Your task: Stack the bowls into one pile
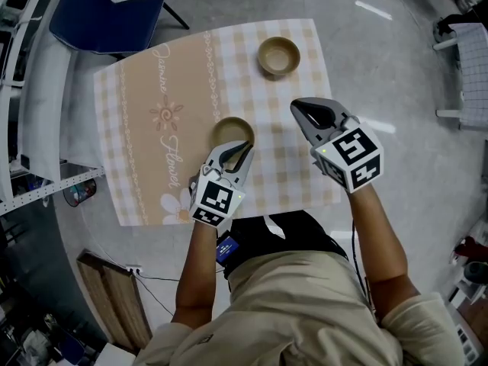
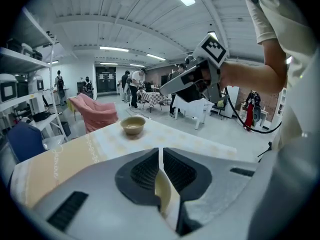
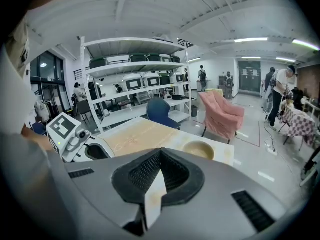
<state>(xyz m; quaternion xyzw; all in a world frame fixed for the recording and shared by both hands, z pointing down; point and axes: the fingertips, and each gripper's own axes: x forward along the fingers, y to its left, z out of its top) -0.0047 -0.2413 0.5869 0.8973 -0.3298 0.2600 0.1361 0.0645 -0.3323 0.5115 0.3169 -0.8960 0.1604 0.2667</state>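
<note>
Two tan bowls, both empty and mouth-up, are on a surface [image 1: 137, 113] covered by a checked cloth [image 1: 305, 44]. The far bowl [image 1: 278, 56] stands alone toward 1 o'clock of the surface. The near bowl [image 1: 231, 130] is at the centre. The left tool [image 1: 242, 149] reaches it from 6 o'clock, pointing toward 1 o'clock, with its jaws pinched on the bowl's near rim and the cream wall between them. Whether this bowl rests on the cloth or is raised cannot be told. The right tool [image 1: 305, 113] is at 3 o'clock of the near bowl, apart from both bowls. Its jaws are closed tip to tip on nothing, and it points toward 11 o'clock.
</note>
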